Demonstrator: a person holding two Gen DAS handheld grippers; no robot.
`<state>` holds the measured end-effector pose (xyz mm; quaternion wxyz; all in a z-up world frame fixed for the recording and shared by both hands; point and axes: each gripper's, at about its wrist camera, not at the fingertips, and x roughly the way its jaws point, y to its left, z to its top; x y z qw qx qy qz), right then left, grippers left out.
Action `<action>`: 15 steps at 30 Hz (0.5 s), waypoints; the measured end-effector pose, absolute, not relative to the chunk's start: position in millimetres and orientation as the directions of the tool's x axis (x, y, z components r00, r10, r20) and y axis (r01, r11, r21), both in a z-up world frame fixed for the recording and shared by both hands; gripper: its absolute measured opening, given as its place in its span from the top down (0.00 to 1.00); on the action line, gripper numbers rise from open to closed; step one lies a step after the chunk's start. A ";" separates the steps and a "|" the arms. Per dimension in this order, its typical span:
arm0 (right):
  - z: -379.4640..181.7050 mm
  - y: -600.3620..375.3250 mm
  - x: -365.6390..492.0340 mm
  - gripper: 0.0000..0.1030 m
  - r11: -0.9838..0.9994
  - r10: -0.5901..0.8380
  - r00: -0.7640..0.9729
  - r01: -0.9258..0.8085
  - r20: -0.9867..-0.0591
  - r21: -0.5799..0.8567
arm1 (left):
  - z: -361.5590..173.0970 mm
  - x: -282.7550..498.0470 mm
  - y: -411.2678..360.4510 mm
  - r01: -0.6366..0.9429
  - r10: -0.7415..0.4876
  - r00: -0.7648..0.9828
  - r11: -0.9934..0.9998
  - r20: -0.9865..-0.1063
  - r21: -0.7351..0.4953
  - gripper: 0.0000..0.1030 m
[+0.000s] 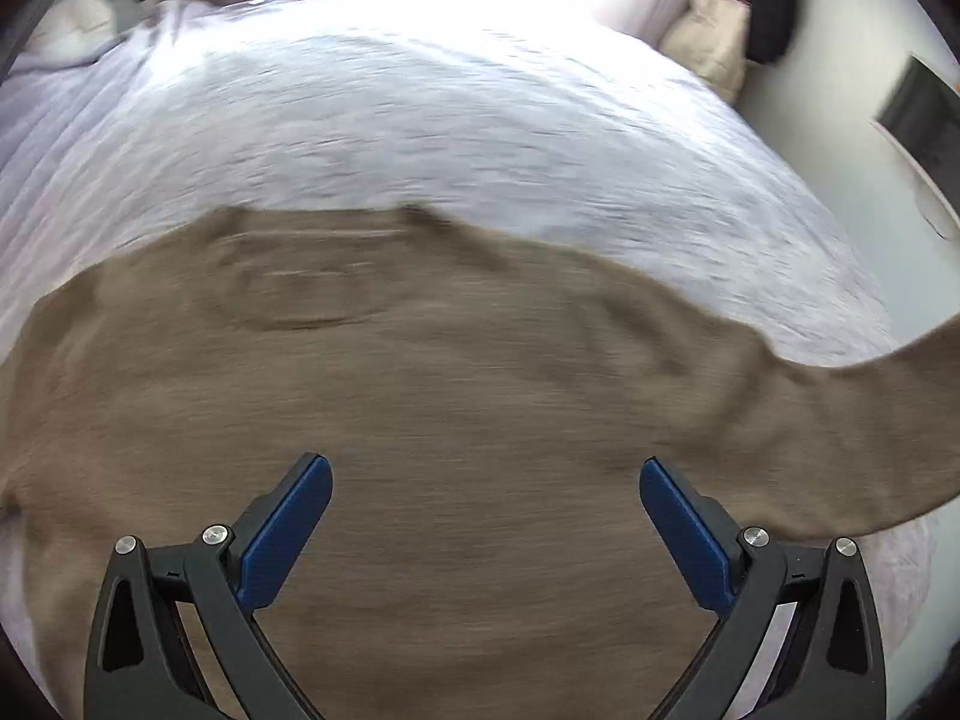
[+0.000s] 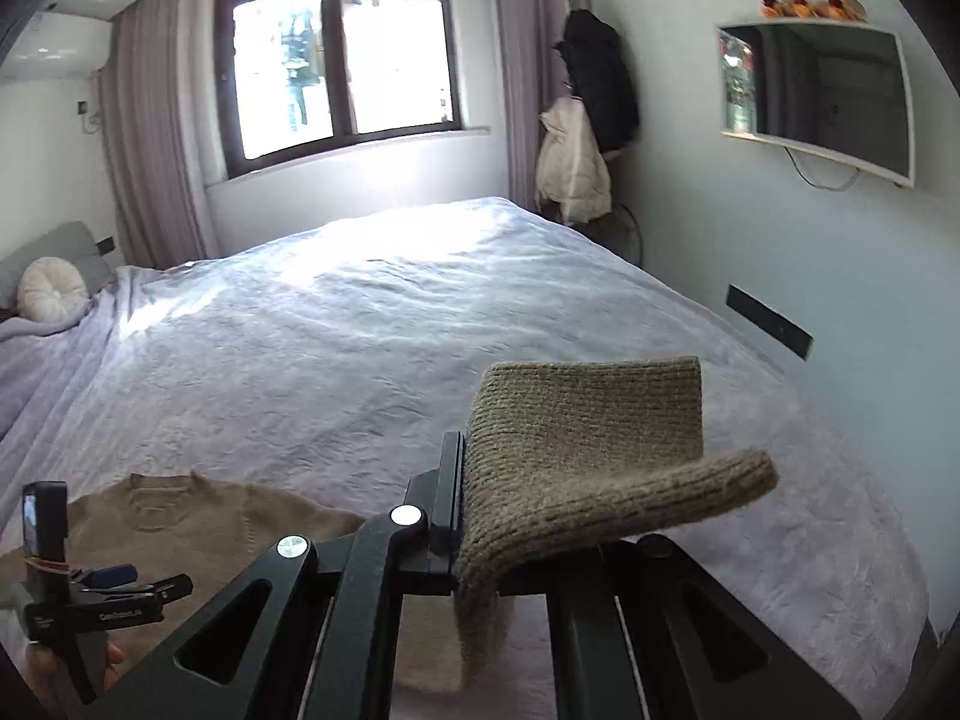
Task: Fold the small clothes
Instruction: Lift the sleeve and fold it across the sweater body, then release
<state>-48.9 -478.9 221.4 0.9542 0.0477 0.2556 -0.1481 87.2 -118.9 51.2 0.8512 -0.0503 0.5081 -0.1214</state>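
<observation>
A: Report the state of the left gripper [image 1: 486, 483].

B: Jaws spread wide, nothing between the blue pads [image 1: 288, 531]. It hangs above the tan sweater [image 1: 420, 372], which lies spread on the lavender bedspread [image 1: 420, 120] directly below and ahead of the fingers. The neckline [image 1: 312, 276] sits forward and slightly left of the tool. The left-wrist view is motion-blurred, so fine texture cannot be read.

A: And the right gripper [image 2: 480, 480]?

B: Jaws closed on the sweater's sleeve cuff [image 2: 588, 438]. The ribbed cuff stands up ahead of the fingers and folds over to the right; more knit hangs below the tool.

A: Position of the garment body relative to the right tool?

B: Down and to the left, flat on the bedspread [image 2: 420, 330], with the left gripper [image 2: 123, 582] above its near edge.
</observation>
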 end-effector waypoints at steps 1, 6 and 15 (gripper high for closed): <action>228.3 -454.8 -41.3 0.93 0.962 -0.235 0.841 0.271 -0.488 0.003 | 45.2 89.2 -103.7 0.130 -0.243 0.455 0.970 -0.857 -0.206 0.00; 235.4 -347.3 -3.5 0.93 0.987 -0.160 0.871 0.137 -0.464 -0.082 | 32.4 91.3 -21.3 0.019 -0.247 0.466 0.963 -0.850 -0.270 0.00; 169.1 -180.0 51.1 0.93 0.978 -0.046 0.844 -0.071 -0.535 -0.195 | 32.2 77.3 84.2 -0.078 -0.212 0.514 0.953 -0.831 -0.292 0.00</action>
